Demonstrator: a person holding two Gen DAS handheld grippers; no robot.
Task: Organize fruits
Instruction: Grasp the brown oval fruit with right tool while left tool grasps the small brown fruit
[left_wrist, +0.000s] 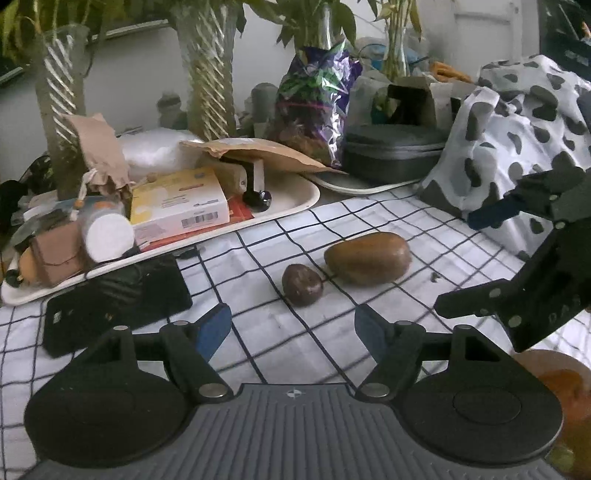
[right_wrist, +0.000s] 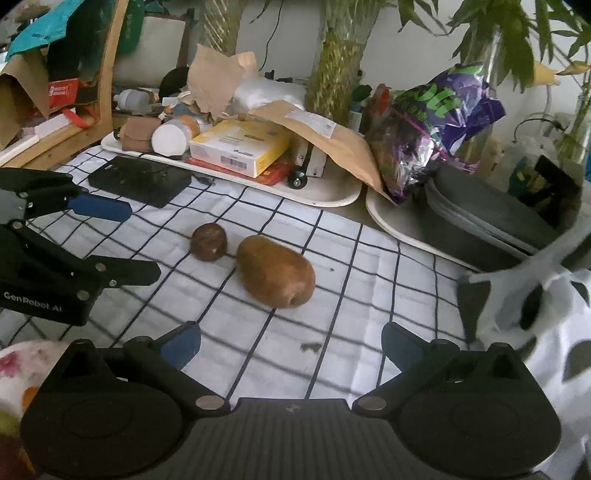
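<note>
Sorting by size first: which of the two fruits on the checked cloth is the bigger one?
The tan oblong fruit, lying on its side. The other, the dark round fruit just beside it, is clearly smaller and darker.

I see a white wall (left_wrist: 140, 66) behind leafy plants (right_wrist: 517, 33), a checked tablecloth (left_wrist: 295, 347) under soft daylight, and what may be a wooden chair (right_wrist: 107, 74) at left.

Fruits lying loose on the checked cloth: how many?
2: a small dark round fruit and, beside it, a larger brown oval fruit. More may sit in the partly visible bowl.
</note>
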